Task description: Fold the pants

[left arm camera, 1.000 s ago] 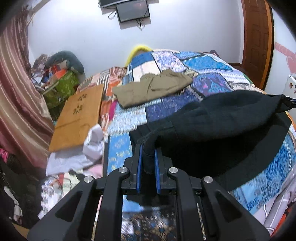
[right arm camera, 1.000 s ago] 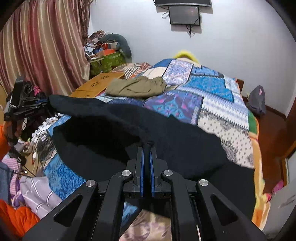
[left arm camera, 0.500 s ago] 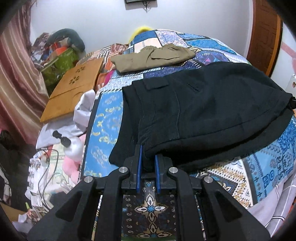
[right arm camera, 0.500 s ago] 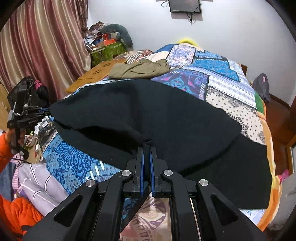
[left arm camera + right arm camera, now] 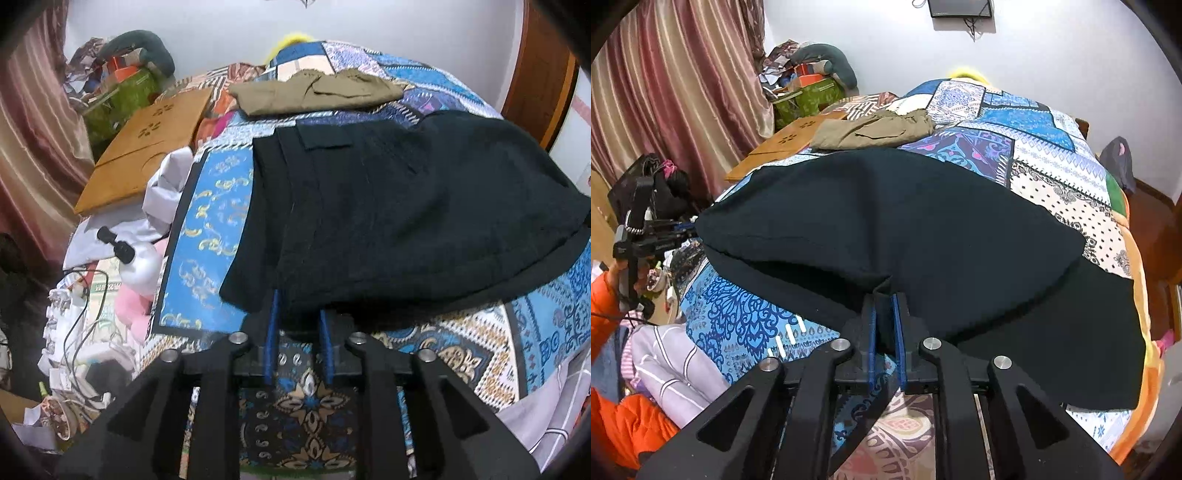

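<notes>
Black pants lie folded over on the patchwork bedspread, one layer doubled onto the other. My left gripper sits at their near edge; its jaws have parted a little and the cloth rests across the tips. In the right wrist view the same pants spread wide, and my right gripper is shut on a pinch of their near edge. The left gripper also shows at the left edge of the right wrist view.
Folded olive pants lie further up the bed. A wooden board, white cloth and cables clutter the bed's left side. A striped curtain hangs on the left, a wooden door on the right.
Both grippers carried the pants' raised edge down and toward me, laying the upper layer flat on the bed. The left jaws have widened since half a second ago.
</notes>
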{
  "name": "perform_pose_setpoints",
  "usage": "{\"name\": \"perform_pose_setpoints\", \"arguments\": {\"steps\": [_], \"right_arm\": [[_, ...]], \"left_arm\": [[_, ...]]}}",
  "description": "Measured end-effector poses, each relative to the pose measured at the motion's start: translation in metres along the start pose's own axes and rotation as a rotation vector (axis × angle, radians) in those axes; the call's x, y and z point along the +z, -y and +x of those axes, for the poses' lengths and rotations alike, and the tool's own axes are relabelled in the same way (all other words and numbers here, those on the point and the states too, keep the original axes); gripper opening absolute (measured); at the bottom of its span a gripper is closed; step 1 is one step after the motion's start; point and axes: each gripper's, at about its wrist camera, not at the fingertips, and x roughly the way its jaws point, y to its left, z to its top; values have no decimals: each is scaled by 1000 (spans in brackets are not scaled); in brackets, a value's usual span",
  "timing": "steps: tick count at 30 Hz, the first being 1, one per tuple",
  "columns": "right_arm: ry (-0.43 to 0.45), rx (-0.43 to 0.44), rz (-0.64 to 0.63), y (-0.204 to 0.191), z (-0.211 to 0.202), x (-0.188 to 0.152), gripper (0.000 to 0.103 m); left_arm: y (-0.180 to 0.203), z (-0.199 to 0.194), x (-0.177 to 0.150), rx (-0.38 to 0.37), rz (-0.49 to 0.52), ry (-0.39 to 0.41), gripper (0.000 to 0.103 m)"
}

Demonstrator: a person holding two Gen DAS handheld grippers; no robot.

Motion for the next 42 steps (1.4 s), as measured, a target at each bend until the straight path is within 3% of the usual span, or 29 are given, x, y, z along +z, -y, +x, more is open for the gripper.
{"name": "perform_pose_setpoints", "arguments": {"steps": [6, 9, 14, 19, 21, 23, 27, 32, 35, 38, 42], "right_arm": [[-10, -15, 25, 10, -15, -7, 17], [-2, -48, 48, 21, -26, -10, 27], [35, -94, 100, 44, -42, -1, 27], [93, -127, 109, 62, -48, 26, 27], [107, -136, 101, 68, -46, 38, 28], [119, -145, 97, 74, -42, 49, 28], [124, -143, 83, 84, -23, 77, 29], [104, -107, 56, 88, 11, 106, 41], [72, -86, 29, 86, 37, 120, 41], [35, -83, 22, 86, 62, 132, 49], [-53, -42, 21, 89, 93, 145, 49]], "left_arm": [[-10, -12, -1, 32, -30, -14, 24], [-18, -25, 5, 51, -51, 9, 24], [-23, -45, 34, 80, -92, 57, 24], [-10, -51, 73, 61, -85, 95, 25], [3, -52, 91, 48, -64, 113, 29], [17, -53, 107, 31, -43, 135, 43], [49, -49, 137, 0, 14, 173, 56], [92, -38, 175, -69, 90, 198, 68], [115, -27, 191, -94, 128, 212, 72], [131, -16, 201, -115, 155, 212, 74], [153, 3, 208, -113, 206, 204, 74]]}}
